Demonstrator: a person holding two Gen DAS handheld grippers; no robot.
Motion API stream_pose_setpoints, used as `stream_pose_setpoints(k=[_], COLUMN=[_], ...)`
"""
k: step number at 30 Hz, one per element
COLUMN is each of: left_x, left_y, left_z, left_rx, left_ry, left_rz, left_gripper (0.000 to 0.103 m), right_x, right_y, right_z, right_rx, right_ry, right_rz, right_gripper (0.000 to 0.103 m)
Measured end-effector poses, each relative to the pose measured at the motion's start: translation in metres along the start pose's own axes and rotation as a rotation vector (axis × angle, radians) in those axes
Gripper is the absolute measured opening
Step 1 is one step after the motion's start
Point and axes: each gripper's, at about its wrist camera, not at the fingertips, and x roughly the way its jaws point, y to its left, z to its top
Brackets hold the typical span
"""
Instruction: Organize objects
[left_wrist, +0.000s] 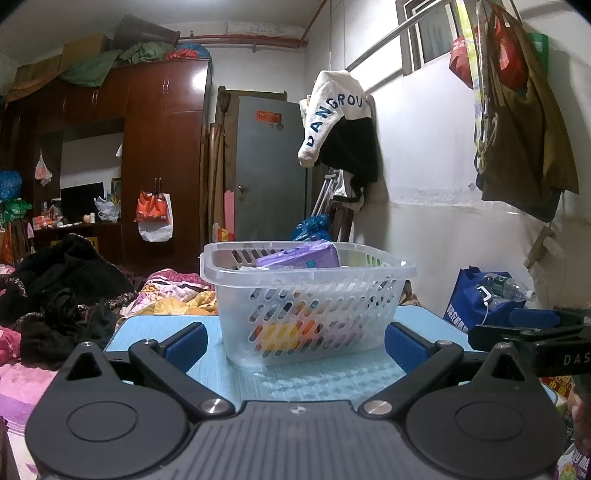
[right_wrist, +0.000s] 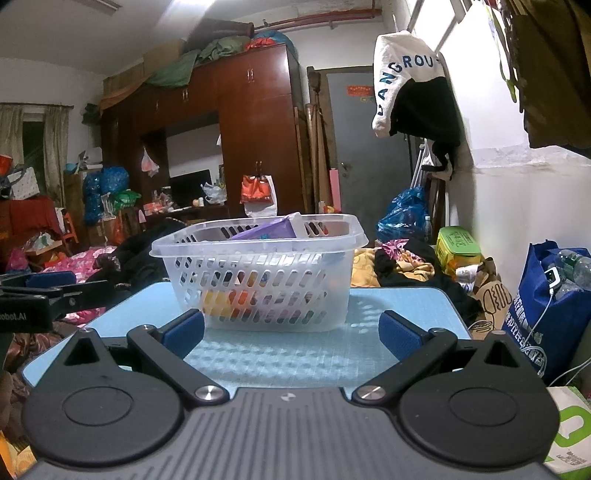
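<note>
A clear plastic basket (left_wrist: 369, 275) stands on a light blue table (left_wrist: 325, 380). It holds a purple packet (left_wrist: 301, 256) and orange and yellow items seen through its slots. My left gripper (left_wrist: 293, 341) is open and empty, just in front of the basket. In the right wrist view the same basket (right_wrist: 258, 254) sits ahead on the table (right_wrist: 288, 362), with the purple packet (right_wrist: 264, 229) inside. My right gripper (right_wrist: 291, 330) is open and empty, close to the basket's near wall. Each gripper shows at the edge of the other's view.
A bed with dark clothes (left_wrist: 62, 295) lies left of the table. A blue bag with bottles (right_wrist: 554, 302) stands at the right by the wall. A green box (right_wrist: 458, 245) and more clothes lie behind the table. A wardrobe and grey door stand at the back.
</note>
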Motion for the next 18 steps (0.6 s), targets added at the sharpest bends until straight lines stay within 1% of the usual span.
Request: stream_pose_setpoints(k=[9,18], left_x=[0.0002,-0.0018], left_y=[-0.001,-0.001], left_z=[-0.0012,-0.0031], left_rx=[0.003,0.0], left_ry=[0.002,-0.026], left_rz=[-0.003,0.017], left_gripper=[0.103,0.103], right_x=[0.0003,0.0021], right_y=[0.0001,-0.0006], right_z=[-0.0003,-0.002], right_rx=[0.001,-0.002], right_ry=[0.001,0.004], right_rz=[0.0,-0.001], right_gripper=[0.103,0.103])
